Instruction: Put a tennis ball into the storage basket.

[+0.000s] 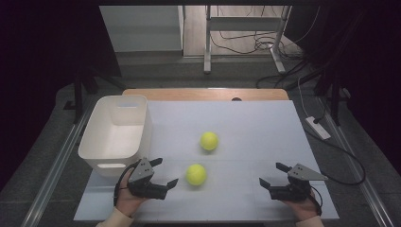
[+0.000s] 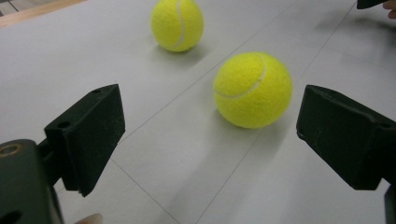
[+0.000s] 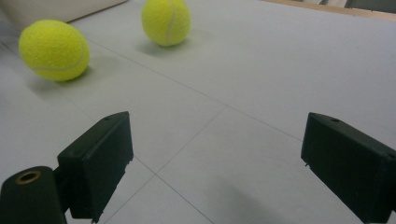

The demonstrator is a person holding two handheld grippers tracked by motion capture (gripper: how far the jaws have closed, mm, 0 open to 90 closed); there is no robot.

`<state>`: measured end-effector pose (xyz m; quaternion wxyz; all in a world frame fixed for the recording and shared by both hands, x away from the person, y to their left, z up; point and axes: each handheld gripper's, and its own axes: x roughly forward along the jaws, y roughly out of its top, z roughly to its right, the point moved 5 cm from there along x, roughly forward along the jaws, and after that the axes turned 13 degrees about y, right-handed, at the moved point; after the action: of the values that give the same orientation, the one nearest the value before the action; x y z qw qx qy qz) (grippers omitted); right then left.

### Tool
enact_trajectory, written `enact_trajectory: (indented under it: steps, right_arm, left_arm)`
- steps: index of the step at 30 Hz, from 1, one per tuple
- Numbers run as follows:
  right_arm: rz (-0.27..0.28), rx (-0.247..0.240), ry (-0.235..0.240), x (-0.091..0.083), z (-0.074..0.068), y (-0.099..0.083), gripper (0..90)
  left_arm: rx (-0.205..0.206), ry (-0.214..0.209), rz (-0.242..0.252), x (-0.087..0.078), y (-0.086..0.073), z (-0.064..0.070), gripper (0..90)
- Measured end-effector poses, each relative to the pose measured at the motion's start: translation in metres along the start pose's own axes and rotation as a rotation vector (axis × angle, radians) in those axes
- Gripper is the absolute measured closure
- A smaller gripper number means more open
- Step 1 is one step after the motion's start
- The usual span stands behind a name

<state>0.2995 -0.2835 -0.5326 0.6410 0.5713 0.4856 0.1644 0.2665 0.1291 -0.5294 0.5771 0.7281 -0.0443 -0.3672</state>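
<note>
While both grippers sit w/ jaws apart, left gripper point(image 1: 163, 172) approaches nearer ball point(image 1: 196, 174) beside white bin point(image 1: 101, 142); right gripper point(image 1: 273, 174) idles; next: straddle, close.

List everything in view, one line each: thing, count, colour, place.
tennis balls: 2, yellow-green, mid-table; near ball just ahead of the left gripper, far ball beyond it
bin: 1, white, left edge of the table
table: 1, pale grey top with a wooden far edge
power strip: 1, white, floor right of the table
left gripper: 1, black, jaws open, near left
right gripper: 1, black, jaws open, near right
hands: 2, bottom edge, one on each gripper
</note>
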Motion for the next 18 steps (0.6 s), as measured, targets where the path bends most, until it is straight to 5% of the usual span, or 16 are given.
enact_trajectory:
  steps: [18]
  right_arm:
    - [0.004, 0.003, 0.0, 0.0, 0.001, 0.0, 9.0]
  left_arm:
    - [-0.008, -0.007, -0.003, 0.003, 0.016, 0.004, 8.7]
